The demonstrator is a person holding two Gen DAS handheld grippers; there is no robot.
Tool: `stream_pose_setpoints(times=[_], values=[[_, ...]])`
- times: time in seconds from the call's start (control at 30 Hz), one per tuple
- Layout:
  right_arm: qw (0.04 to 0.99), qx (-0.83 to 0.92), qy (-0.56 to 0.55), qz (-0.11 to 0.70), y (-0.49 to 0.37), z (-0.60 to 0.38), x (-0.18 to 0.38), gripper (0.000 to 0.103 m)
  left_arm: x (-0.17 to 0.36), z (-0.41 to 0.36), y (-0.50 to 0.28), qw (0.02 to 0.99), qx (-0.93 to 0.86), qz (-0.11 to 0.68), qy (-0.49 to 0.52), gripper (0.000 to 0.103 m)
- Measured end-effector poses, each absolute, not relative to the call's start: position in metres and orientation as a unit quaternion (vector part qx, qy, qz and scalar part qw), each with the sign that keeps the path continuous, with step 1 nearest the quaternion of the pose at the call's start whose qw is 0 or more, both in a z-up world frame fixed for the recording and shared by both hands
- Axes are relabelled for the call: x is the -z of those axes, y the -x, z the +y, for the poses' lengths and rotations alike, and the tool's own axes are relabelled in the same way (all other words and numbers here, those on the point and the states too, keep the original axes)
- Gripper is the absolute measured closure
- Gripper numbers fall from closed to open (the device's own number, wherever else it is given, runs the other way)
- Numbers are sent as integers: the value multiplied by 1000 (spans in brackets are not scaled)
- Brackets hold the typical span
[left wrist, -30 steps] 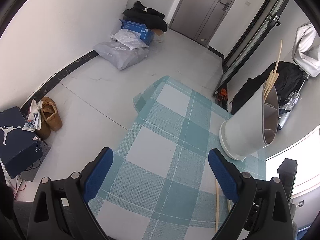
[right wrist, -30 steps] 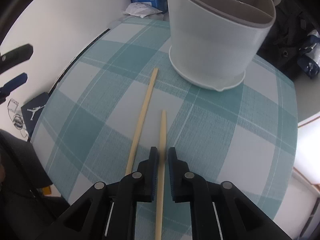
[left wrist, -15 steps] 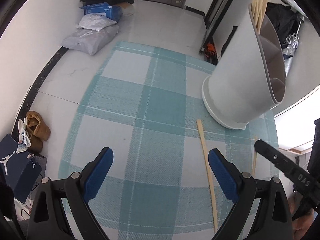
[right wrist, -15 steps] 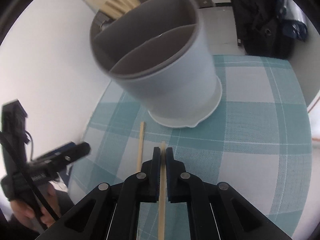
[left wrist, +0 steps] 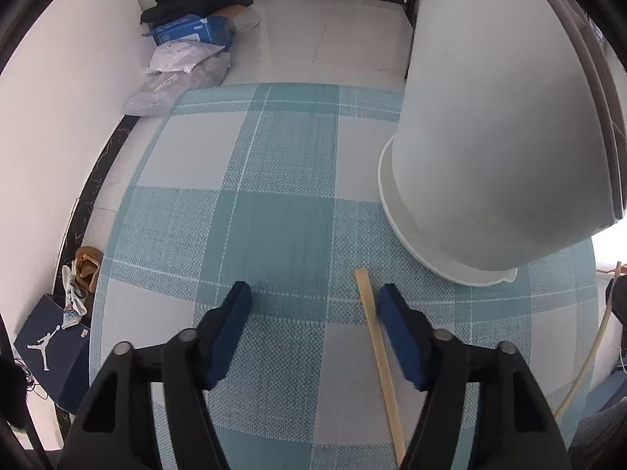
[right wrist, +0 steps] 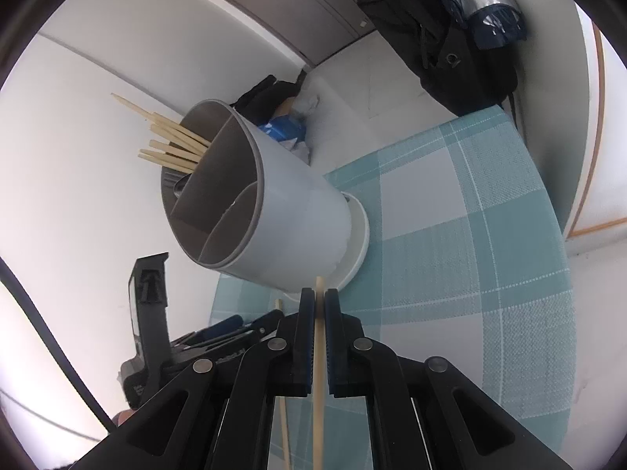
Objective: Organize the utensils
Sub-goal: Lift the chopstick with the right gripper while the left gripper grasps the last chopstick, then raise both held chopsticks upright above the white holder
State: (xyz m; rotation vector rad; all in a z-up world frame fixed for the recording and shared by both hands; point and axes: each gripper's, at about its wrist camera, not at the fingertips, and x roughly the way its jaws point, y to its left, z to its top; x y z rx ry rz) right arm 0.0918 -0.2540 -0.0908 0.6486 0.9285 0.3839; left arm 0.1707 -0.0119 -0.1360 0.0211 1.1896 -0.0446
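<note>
Chopsticks (right wrist: 172, 145) filled one compartment of the white holder (right wrist: 290, 227); the right gripper (right wrist: 320, 305) pinched another chopstick (right wrist: 318, 372), the left gripper's (left wrist: 313, 305) fingers closing around a chopstick on the desk (left wrist: 380, 352).

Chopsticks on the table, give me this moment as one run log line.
right claw: shut on chopstick | left claw: closing around table chopstick, not gripped | holder: chopsticks in one compartment

A white Jumpman logo marks the dark shoebox (left wrist: 51, 356) on the floor beside the table (left wrist: 188, 156); the blue carton's (left wrist: 192, 31) print is unreadable
</note>
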Motion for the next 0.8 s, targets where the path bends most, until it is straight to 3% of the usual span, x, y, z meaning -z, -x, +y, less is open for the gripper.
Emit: stream_pose_setpoints(times=[0.1,0.17,0.23,0.43,0.8], values=[[831,-182,-302,430,-91,-252,85,99,133,-15,-170,829,26,558,-1,70],[835,-181,-298,425,-95,-251,85,99,133,-16,-173,829,27,559,7,92],[841,-181,-289,420,-92,-249,81,99,133,-16,-177,824,28,565,30,99],[868,-180,-242,394,-82,-238,63,99,118,5,-166,833,7,544,102,100],[915,-171,-155,331,-49,-210,26,99,28,31,-101,902,45,383,192,100]])
